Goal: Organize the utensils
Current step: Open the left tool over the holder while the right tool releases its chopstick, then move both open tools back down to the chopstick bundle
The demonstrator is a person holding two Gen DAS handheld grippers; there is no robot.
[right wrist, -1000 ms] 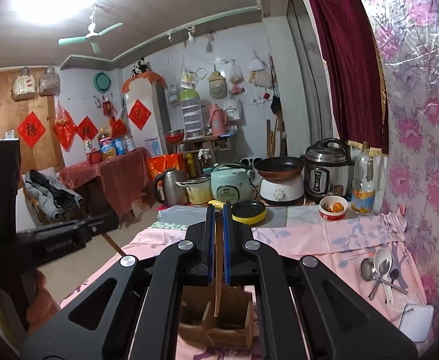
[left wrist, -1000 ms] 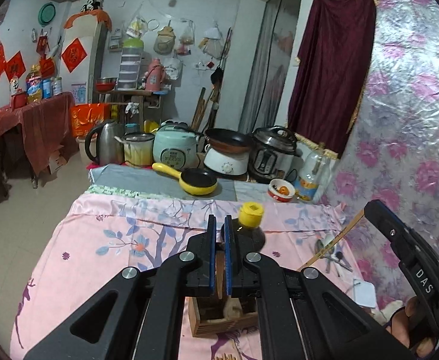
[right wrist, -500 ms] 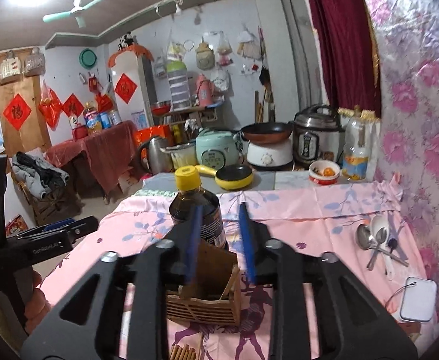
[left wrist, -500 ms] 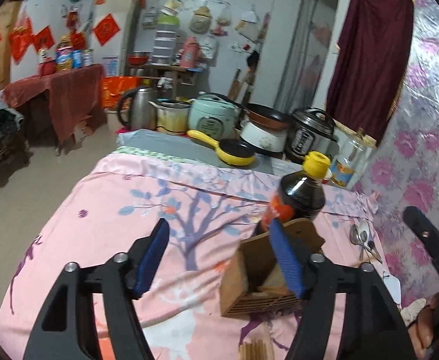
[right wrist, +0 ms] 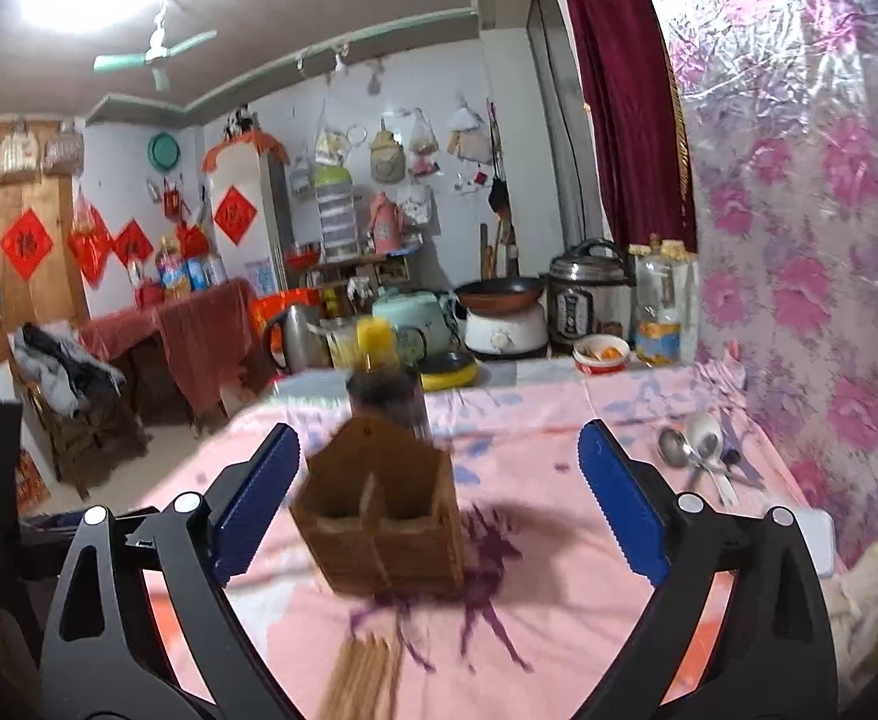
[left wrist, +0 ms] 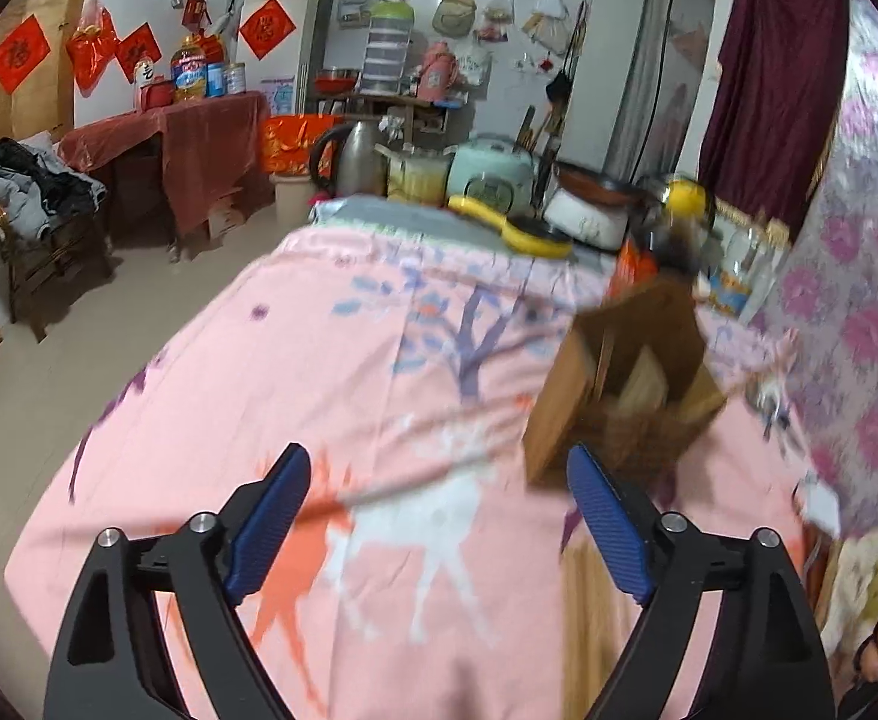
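A counter (right wrist: 559, 630) draped in a pink, tree-printed cloth is seen from both wrist cameras, with a wooden utensil holder (right wrist: 378, 528) standing upright near its middle as the landmark of the scene. Its compartments appear mostly unfilled, though blur hides their contents. Directly behind the holder a dark sauce bottle (right wrist: 384, 390) with a yellow cap is set. Just in front of the holder, on the cloth, a bundle of chopsticks (right wrist: 360, 678) is left lying loose. Well to the right of the holder, near the flowered wall covering, a cluster of spoons (right wrist: 700, 450) is also left lying on the cloth. The right gripper (right wrist: 439, 501) is held before the holder, its jaws opening wide and gripping nothing, the holder being framed between them without contact. The left gripper (left wrist: 439, 525) is held to the left of the holder, its jaws likewise opening over bare cloth and carrying nothing. The organizing is judged to be at an early stage: chopsticks and spoons remain to be gathered into the holder.
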